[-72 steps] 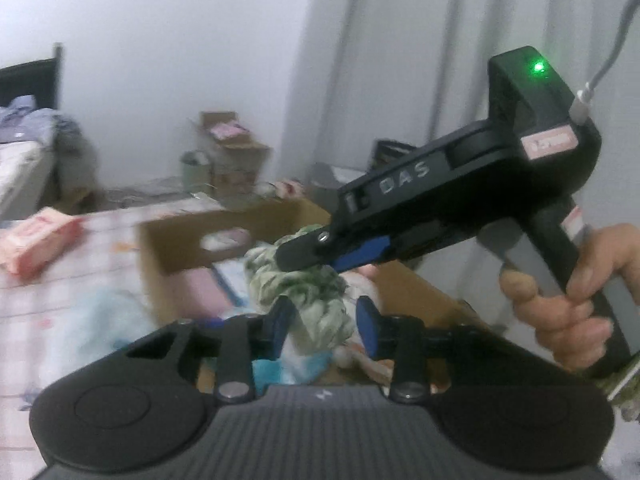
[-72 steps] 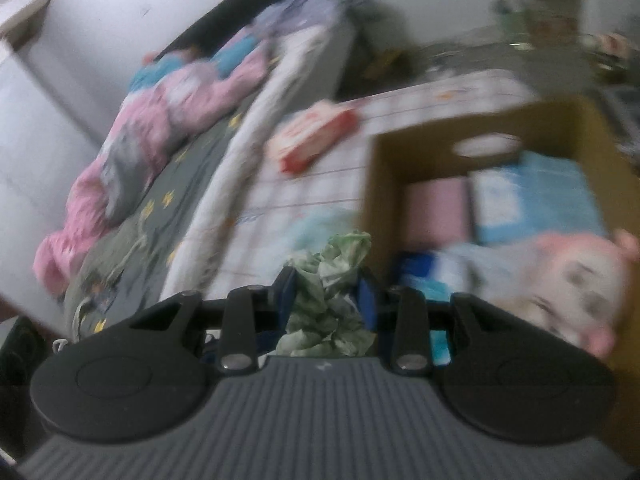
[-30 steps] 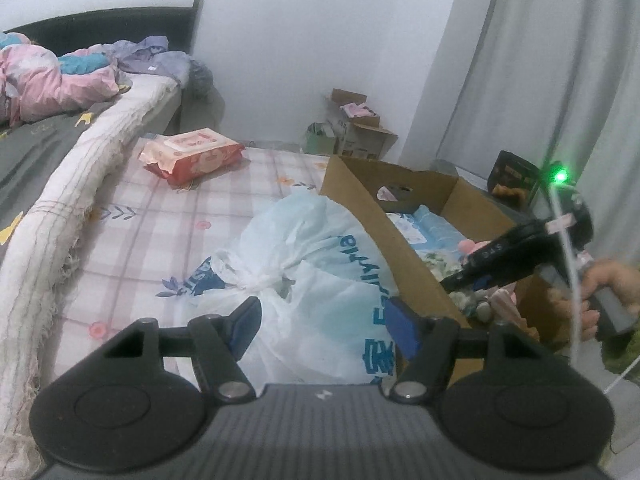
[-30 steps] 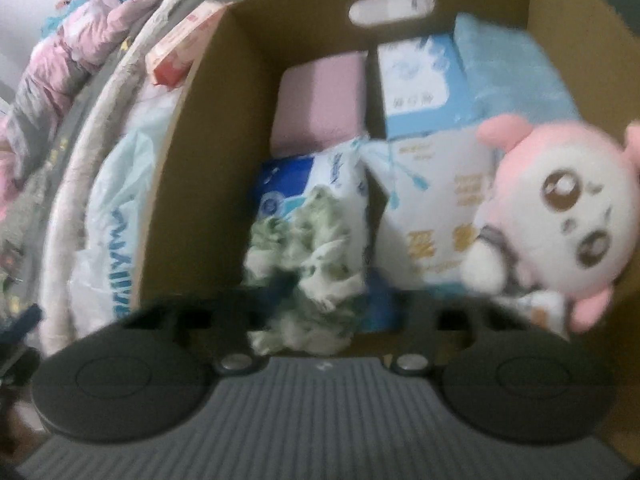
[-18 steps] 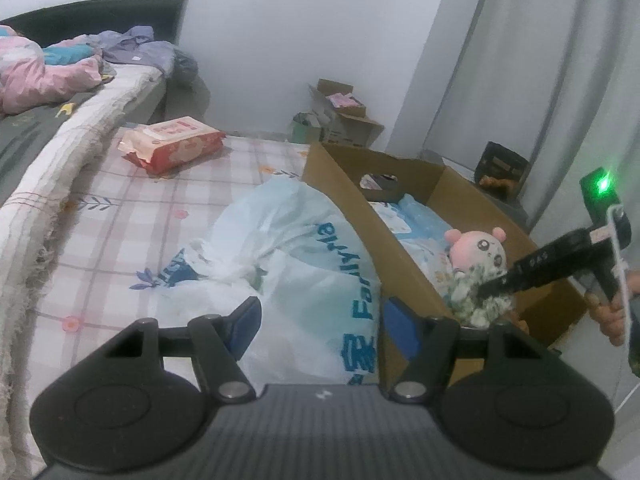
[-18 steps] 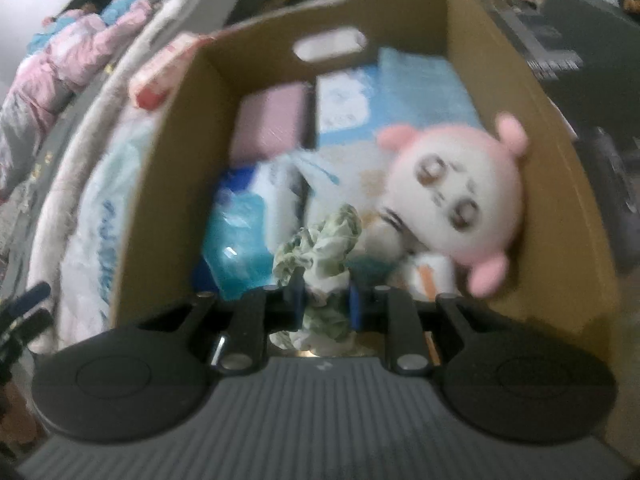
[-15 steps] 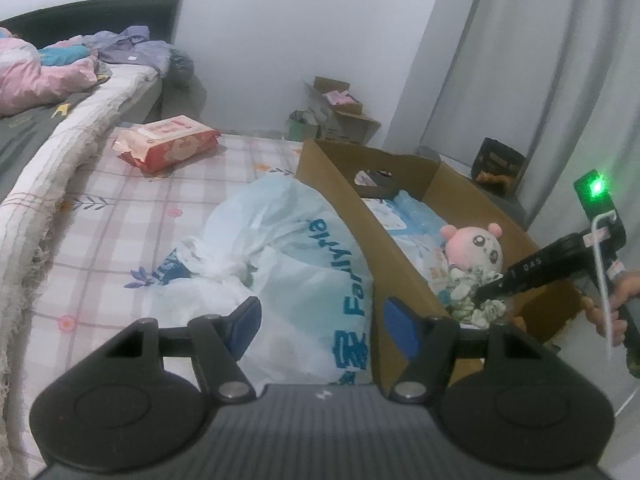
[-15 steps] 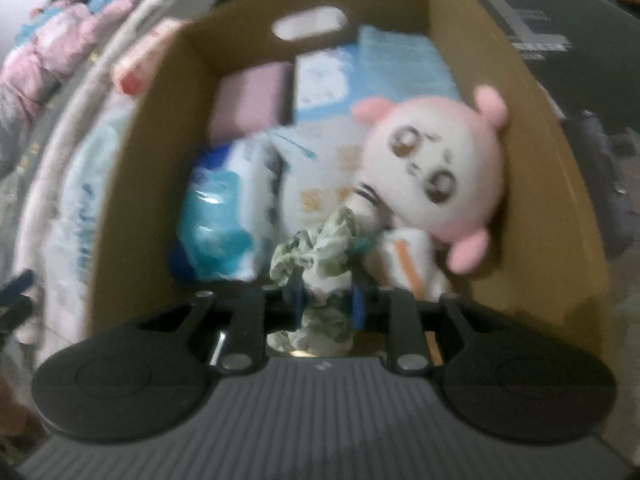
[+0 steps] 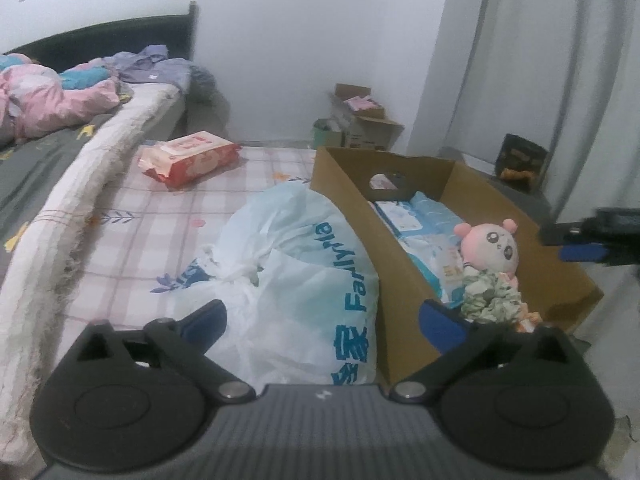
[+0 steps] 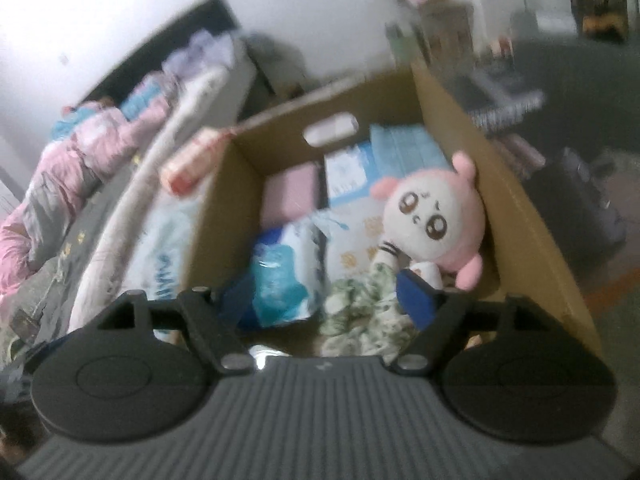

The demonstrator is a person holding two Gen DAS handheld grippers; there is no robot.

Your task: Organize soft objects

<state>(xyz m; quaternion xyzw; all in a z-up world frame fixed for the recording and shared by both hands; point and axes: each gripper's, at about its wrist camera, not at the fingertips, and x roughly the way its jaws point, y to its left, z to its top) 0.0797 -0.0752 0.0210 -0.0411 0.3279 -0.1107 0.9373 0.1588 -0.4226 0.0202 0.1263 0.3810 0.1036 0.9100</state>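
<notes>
Cloth (image 10: pixel 360 304) released, crumpled, green-white, seemingly floral

Matt brown cardboard box (image 9: pixel 404 292), glossy crinkled plastic bag (image 9: pixel 304 276), fuzzy pink plush toy (image 10: pixel 434 220).

a: what's along the left?
b: a bed (image 9: pixel 48 148) with a dark headboard (image 9: pixel 120 36), a pink quilt (image 9: pixel 44 104) and purple clothes (image 9: pixel 152 66) heaped on it.
a: and by the far wall (image 9: pixel 300 40)?
b: small open boxes (image 9: pixel 364 124) on the floor, with a green tub (image 9: pixel 326 130) just beside them.
a: to the right?
b: a grey curtain (image 9: pixel 560 80), and a dark packet (image 9: pixel 520 158) standing upright in front of it.
a: the floor covering?
b: a pink checked sheet (image 9: pixel 160 216).
</notes>
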